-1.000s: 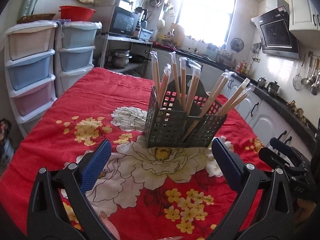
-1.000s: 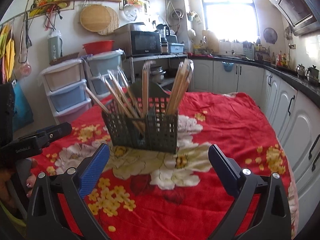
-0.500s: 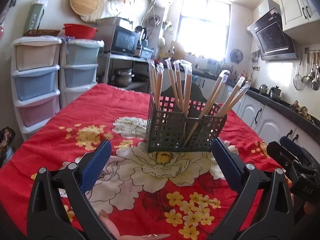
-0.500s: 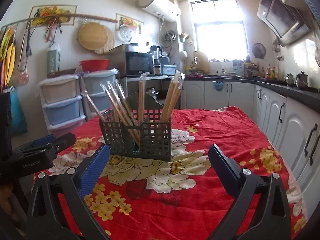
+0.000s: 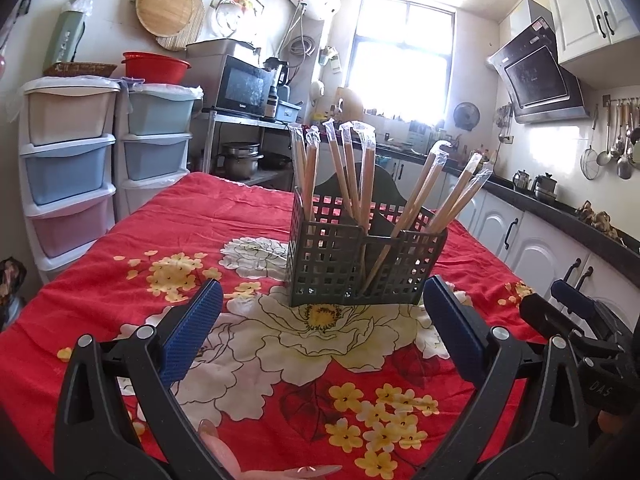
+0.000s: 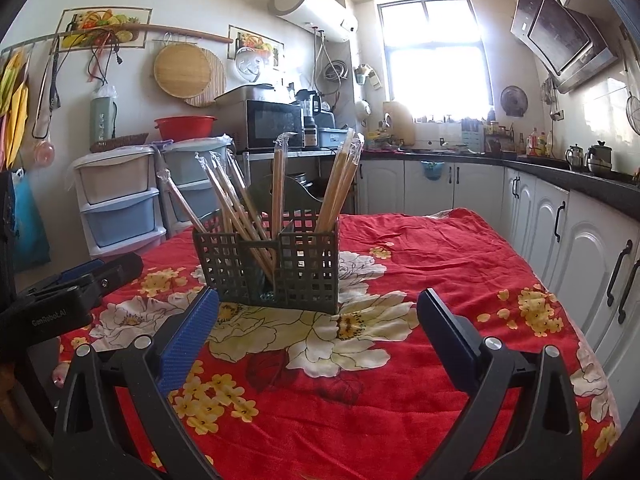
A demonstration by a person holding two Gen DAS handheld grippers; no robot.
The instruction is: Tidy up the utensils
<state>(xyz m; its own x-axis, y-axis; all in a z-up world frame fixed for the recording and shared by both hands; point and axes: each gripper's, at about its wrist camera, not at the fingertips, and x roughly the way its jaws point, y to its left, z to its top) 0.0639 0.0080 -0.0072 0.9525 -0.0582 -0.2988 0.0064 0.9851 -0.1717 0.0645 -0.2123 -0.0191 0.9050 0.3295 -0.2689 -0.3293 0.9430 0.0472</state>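
A: Red flowered tablecloth (image 5: pixel 224 216), left wrist view. What stands on it?

B: 1 dark plastic mesh basket (image 5: pixel 362 264), upright, past the fingertips and apart from them. Wrapped chopsticks (image 5: pixel 352 176) stand in it: 1 group near upright in the left part, another leaning right in the right part.

A: Left gripper (image 5: pixel 320 330)?

B: Spread wide, blue pads facing each other, nothing between them. It hangs over the cloth short of the basket. The right gripper (image 5: pixel 576 312) shows at the right edge; its gap cannot be judged from here.

A: Surroundings?

B: Stacked plastic drawers (image 5: pixel 68 160) at left, 1 microwave (image 5: pixel 244 88) behind, white cabinets (image 5: pixel 536 240) along the right.

A: Right wrist view?

B: Same basket (image 6: pixel 276 268) on the same cloth (image 6: pixel 440 248), again beyond the fingertips and untouched. Chopsticks (image 6: pixel 240 204) lean left in 1 part, 1 stands upright near the middle, and 1 bundle tilts right in the right part.

A: Right gripper (image 6: pixel 318 320) in its own view?

B: Wide apart, holding nothing, over the flower print. The left gripper (image 6: pixel 76 280) lies low at the left edge, beside the table; its fingers look close together there, but I cannot tell for certain.
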